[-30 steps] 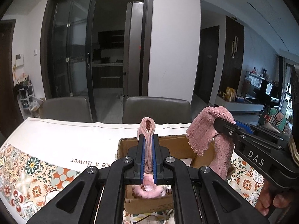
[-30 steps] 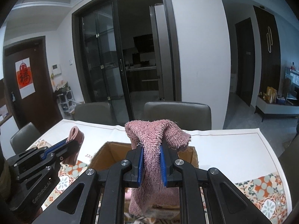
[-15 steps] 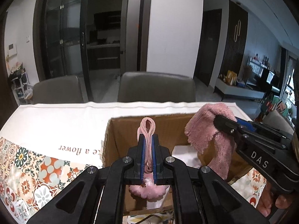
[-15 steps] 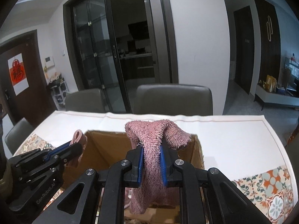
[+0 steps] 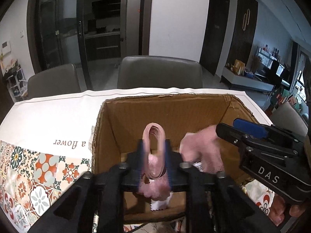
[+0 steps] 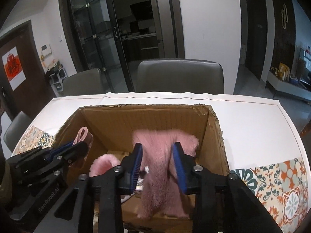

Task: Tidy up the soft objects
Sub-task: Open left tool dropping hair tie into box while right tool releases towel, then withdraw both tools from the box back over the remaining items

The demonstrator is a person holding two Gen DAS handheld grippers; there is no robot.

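Note:
An open cardboard box (image 5: 175, 112) stands on the table, and both grippers reach into it. The jaws of my left gripper (image 5: 154, 155) are opening, blurred, around a pink fluffy item with a ribbed loop (image 5: 154, 134) that still stands between them. My right gripper (image 6: 157, 155) is opening too. Its blue pads (image 6: 177, 155) are apart from the pink towel (image 6: 163, 141), which hangs blurred between them over the box floor. The left wrist view shows the right gripper (image 5: 227, 127) beside the towel (image 5: 204, 147). The right wrist view shows the left gripper (image 6: 79, 145) at the box's left wall (image 6: 72, 124).
A white and tile-patterned tablecloth (image 5: 48, 116) covers the table around the box. Two grey chairs (image 5: 159, 71) stand behind the far edge. A white item (image 5: 159, 205) lies on the box floor. A person's fingers (image 5: 279, 213) show at the lower right.
Both grippers have sunk from above the box rim into the box. Their jaws, shut on the pink item and the towel before, now stand apart, and the towel is dropping.

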